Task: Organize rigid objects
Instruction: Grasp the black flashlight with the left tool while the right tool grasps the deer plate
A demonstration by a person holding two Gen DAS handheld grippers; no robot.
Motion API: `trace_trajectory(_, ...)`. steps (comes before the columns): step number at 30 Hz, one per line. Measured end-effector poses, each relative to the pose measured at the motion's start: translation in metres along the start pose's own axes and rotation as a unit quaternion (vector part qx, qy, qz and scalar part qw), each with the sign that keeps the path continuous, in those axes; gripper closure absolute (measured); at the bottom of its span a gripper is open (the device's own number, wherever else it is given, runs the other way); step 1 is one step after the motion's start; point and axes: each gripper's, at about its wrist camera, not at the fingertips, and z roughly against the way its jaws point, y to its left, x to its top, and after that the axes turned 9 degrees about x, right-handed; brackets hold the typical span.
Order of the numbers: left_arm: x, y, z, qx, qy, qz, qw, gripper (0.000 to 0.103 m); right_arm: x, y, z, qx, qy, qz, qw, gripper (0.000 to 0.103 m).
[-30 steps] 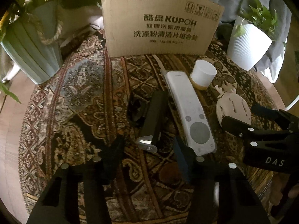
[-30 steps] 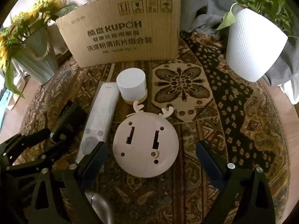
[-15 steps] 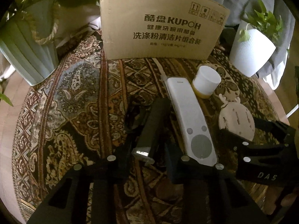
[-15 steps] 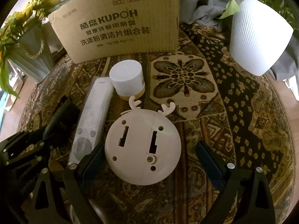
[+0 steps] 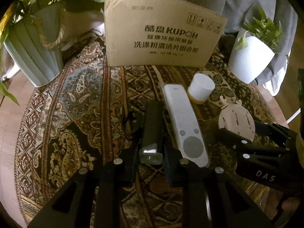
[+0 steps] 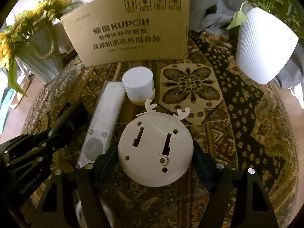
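— Four rigid things lie on the patterned bench (image 5: 62,102), and by my reading none is put away yet: a black flashlight (image 5: 152,131), a white remote (image 5: 183,121), a white cylinder (image 6: 138,84) and a round antlered plate (image 6: 154,148).

— Where do they sit?

— Grouped toward the near edge, in front of the cardboard box (image 5: 161,38) that stands at the far edge. Flashlight and remote lie side by side, lengthwise; the cylinder stands upright just beyond the remote's far end; the plate lies flat to their right.

— And the grippers?

— The left gripper (image 5: 151,158) is narrowed around the lens end of the flashlight, fingers pressed to both its sides. I take that as a grasp, though the flashlight seems not yet lifted. The right gripper (image 6: 154,158) has its fingers against both flanks of the plate, so it looks clamped too, with the plate apparently on the cloth.

— So how far along?

— Early, I'd judge. Two pickups are just starting; remote and cylinder are untouched. Whether the box is the destination, I cannot tell.

— Anything else about?

— A white plant pot (image 6: 264,43) at the far right edge and a pale green planter (image 5: 32,57) at the far left.
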Motion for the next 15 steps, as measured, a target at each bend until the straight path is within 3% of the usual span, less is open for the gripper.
trace_trajectory(15, 0.015, 0.000, 0.047, 0.011, -0.064, 0.007, 0.9979, 0.079, 0.014, 0.014, 0.048, 0.004, -0.069, 0.026, 0.997, 0.029)
